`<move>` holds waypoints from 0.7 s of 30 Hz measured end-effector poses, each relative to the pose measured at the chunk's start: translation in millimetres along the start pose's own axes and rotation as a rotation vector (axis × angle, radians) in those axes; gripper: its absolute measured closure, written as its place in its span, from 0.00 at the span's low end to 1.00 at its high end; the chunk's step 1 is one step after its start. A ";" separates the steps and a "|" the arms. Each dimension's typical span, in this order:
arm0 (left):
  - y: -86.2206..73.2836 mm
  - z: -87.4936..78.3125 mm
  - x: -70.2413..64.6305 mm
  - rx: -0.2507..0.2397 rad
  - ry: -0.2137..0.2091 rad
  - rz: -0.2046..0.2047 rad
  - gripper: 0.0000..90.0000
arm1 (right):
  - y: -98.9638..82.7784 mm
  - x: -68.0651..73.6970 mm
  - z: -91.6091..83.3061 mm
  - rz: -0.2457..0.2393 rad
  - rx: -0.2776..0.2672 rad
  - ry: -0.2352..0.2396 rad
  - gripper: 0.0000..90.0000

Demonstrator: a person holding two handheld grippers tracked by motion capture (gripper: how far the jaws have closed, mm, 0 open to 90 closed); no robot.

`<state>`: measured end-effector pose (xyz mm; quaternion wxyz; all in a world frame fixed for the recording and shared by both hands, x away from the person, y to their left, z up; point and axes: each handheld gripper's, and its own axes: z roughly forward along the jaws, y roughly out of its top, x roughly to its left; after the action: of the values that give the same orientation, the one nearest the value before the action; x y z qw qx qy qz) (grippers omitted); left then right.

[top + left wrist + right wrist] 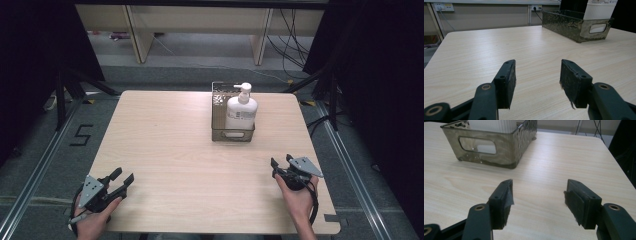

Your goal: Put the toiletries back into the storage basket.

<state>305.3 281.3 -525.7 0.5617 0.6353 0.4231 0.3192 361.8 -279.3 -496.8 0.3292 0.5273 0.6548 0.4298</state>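
At the near edge of the tabletop (190,165), the left hand-held gripper (121,181) is held at the near left corner and the right hand-held gripper (281,162) near the right edge, each with its jaws spread apart and nothing between them. Bare wood is seen between the two and ahead of both, leaving open room up to the basket (216,131), which stands well apart from either hand-held gripper, toward the far edge and right of centre. A white pump bottle (241,111) is stood upright in the basket's near end. In the left gripper view the basket (574,26) is seen far off to the right, and in the right gripper view the basket (506,147) lies ahead to the left. The bottle's top is cut off in both gripper views; its label cannot be read
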 end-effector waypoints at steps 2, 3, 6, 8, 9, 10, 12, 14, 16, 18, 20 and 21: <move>-0.1 0.2 0.2 -0.003 -0.002 -0.001 0.51 | -4.1 -2.1 -0.4 -0.033 -0.006 -0.008 0.44; -0.1 0.2 0.2 -0.003 -0.002 -0.001 0.51 | -7.2 -0.9 1.7 -0.017 -0.017 -0.007 0.44; 0.0 0.2 0.8 0.000 0.000 0.000 0.51 | -12.7 -0.1 -1.3 -0.003 -0.027 -0.009 0.44; 0.0 0.1 1.3 0.000 -0.001 -0.001 0.51 | -14.1 1.7 -4.4 0.012 -0.015 -0.007 0.44; 0.0 0.1 1.4 0.000 -0.001 -0.001 0.51 | -14.9 -0.2 -3.2 -0.011 -0.029 -0.007 0.44; 0.0 0.1 1.4 -0.001 -0.002 -0.002 0.51 | -15.5 0.3 -4.3 -0.020 -0.021 -0.025 0.44; 0.4 -1.4 1.0 0.012 0.007 -0.007 0.51 | -16.7 0.9 -4.2 0.002 -0.027 -0.002 0.44; 0.3 -1.3 1.2 0.008 0.006 -0.009 0.51 | -17.5 1.6 -3.9 0.001 -0.027 -0.006 0.44; 0.3 -1.2 1.4 0.006 0.007 -0.012 0.51 | -17.6 2.6 -4.5 0.002 -0.026 -0.006 0.44; 0.3 -1.1 1.4 0.006 0.006 -0.011 0.51 | -17.3 0.6 -2.7 -0.044 -0.036 -0.029 0.44; 0.4 -1.0 1.3 0.008 0.007 -0.010 0.51 | -17.5 0.7 -2.8 -0.042 -0.042 -0.019 0.44; 0.4 -0.9 1.4 0.008 0.006 -0.010 0.51 | -17.5 1.2 -2.6 -0.038 -0.035 -0.025 0.43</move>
<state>305.1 283.0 -525.3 0.5595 0.6342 0.4293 0.3168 352.2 -280.0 -511.7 0.3546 0.5142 0.6530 0.4282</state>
